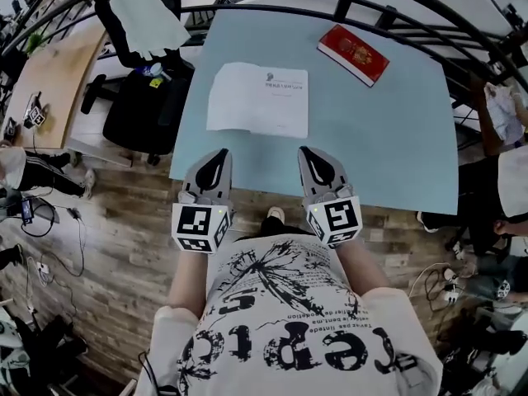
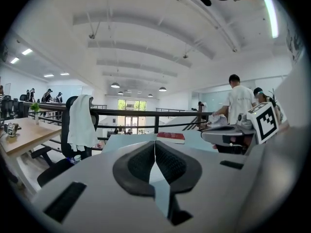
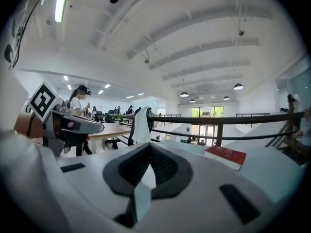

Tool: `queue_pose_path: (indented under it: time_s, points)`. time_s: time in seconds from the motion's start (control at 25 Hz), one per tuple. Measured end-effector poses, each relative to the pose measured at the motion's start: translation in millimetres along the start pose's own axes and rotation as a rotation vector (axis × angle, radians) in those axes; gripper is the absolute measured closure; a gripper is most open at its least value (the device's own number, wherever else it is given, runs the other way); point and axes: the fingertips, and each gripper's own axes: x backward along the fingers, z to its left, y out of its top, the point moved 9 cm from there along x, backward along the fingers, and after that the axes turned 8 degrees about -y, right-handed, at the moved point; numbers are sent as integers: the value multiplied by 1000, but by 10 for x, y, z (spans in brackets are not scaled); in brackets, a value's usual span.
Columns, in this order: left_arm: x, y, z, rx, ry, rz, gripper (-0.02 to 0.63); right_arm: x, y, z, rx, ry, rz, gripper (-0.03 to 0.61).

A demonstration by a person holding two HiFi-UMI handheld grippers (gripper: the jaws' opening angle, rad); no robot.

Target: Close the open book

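A white open book (image 1: 257, 99) lies flat on the light blue table (image 1: 396, 139), its pages facing up. A closed red book (image 1: 353, 54) rests at the far right of the table; it also shows as the red book (image 2: 170, 137) and the red book (image 3: 225, 157) in the two gripper views. My left gripper (image 1: 216, 157) and right gripper (image 1: 312, 153) hover side by side over the table's near edge, short of the open book. Both are shut with nothing between the jaws, as the left gripper (image 2: 155, 143) and the right gripper (image 3: 149, 147) show up close.
A black office chair (image 1: 140, 97) with a white cloth (image 1: 148, 11) draped on it stands left of the table. A black railing (image 1: 396, 19) runs behind the table. A wooden desk (image 1: 49, 81) sits further left, and people (image 1: 503, 139) stand at the right.
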Motion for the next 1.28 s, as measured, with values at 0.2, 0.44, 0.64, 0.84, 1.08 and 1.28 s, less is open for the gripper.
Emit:
queue_pose_path:
  time_s: [0.2, 0.44, 0.64, 0.84, 1.08, 1.28]
  points:
    - [-540, -55, 171, 54, 8, 8, 594, -430, -55, -375, 5, 12, 24, 566]
    - [-868, -341, 310, 181, -8, 6, 594, -748, -198, -562, -2, 48, 88, 567]
    - [-975, -790, 507, 391, 20, 27, 594, -944, -340, -480, -3, 94, 151, 566]
    - [-1080, -1284, 719, 766, 13, -36, 592, -1183, -434, -424, -20, 100, 188, 566]
    - [-1250, -1711, 930, 1111, -22, -112, 490, -1332, -585, -365, -19, 122, 224, 566]
    - [-1436, -1918, 1032, 1355, -23, -202, 409, -1350, -716, -407, -28, 98, 259, 566]
